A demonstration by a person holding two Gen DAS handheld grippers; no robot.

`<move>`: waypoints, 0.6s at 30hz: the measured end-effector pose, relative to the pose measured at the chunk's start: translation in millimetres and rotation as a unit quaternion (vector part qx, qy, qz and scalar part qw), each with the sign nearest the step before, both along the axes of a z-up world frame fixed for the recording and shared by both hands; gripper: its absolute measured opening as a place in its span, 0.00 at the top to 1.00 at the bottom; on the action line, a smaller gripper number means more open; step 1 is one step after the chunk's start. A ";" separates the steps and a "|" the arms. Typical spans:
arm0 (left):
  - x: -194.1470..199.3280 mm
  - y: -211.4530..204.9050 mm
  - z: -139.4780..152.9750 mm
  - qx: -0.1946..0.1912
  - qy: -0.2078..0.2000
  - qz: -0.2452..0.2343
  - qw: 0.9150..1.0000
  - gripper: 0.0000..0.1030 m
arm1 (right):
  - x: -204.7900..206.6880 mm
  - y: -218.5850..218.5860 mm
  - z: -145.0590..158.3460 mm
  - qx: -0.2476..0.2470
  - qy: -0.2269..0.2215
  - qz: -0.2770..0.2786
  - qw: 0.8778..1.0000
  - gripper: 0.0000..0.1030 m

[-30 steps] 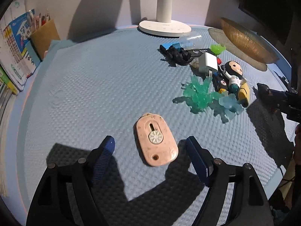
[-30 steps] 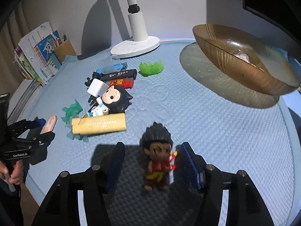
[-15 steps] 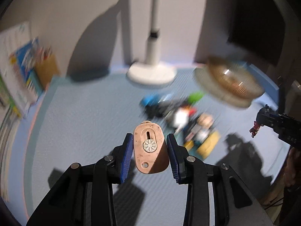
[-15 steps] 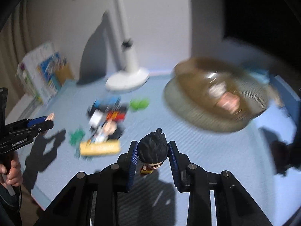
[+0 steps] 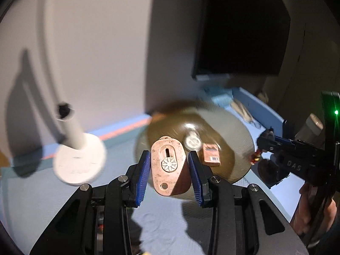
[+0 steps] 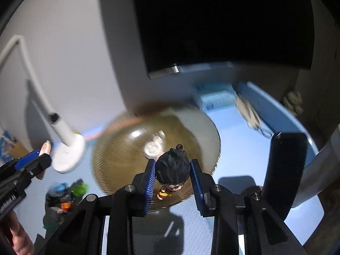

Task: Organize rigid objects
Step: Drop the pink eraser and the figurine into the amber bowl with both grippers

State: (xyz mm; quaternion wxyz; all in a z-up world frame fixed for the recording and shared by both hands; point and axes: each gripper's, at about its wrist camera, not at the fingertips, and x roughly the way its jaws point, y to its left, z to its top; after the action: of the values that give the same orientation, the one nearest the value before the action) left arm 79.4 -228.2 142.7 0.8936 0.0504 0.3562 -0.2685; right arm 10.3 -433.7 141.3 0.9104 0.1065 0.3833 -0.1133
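Note:
My left gripper (image 5: 169,173) is shut on a pink oval utility knife (image 5: 166,167) with a white flower dial, held in the air in front of the amber ribbed bowl (image 5: 231,131). In the bowl lie a round white thing (image 5: 192,142) and a small orange box (image 5: 210,154). My right gripper (image 6: 172,180) is shut on the black-haired head of a small figurine (image 6: 172,170) in red clothes, above the near rim of the same bowl (image 6: 119,148). The right gripper (image 5: 274,143) also shows at the right of the left wrist view, beside the bowl.
A white desk lamp base (image 5: 79,161) stands left of the bowl on the blue mat (image 5: 165,223). A heap of small toys (image 6: 63,195) lies at the lower left of the right wrist view. A dark screen (image 6: 223,21) hangs behind. A tall black object (image 6: 284,170) stands at the right.
Both grippers closed on their objects, the knife and the figurine, lifted them off the mat and carried them toward the amber bowl, which now fills the middle of both views.

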 end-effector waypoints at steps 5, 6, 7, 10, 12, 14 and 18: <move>14.8 -36.5 -35.6 0.014 0.034 -0.013 0.999 0.68 | 13.0 -22.3 -30.4 0.034 0.035 -0.010 0.999 0.70; 15.2 -41.3 -38.7 0.016 0.037 -0.015 0.999 0.68 | 14.3 -24.5 -33.3 0.035 0.038 -0.012 0.999 0.70; 16.6 -45.5 -42.8 0.021 0.039 -0.017 0.999 0.68 | 16.1 -26.7 -36.4 0.036 0.043 -0.013 0.998 0.70; 19.4 -52.6 -49.0 0.026 0.042 -0.014 0.999 0.67 | 20.4 -30.2 -41.9 0.036 0.053 -0.018 0.998 0.70; 22.7 -49.4 -48.9 0.020 0.047 -0.005 0.999 0.49 | 21.1 -32.7 -44.3 0.039 0.059 -0.021 0.997 0.68; 24.6 -41.1 -44.8 0.005 0.050 0.004 0.999 0.25 | 16.4 -32.9 -39.7 0.040 0.053 -0.025 0.998 0.57; 11.0 4.3 -22.6 -0.027 0.020 0.033 0.999 0.24 | -2.4 -25.0 -19.4 0.014 0.006 -0.029 0.999 0.48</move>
State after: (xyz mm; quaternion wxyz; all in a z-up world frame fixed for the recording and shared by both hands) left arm 90.4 -223.9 120.1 0.8957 0.0085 0.3683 -0.2491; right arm 7.9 -458.7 121.9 0.9028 0.1293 0.3872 -0.1353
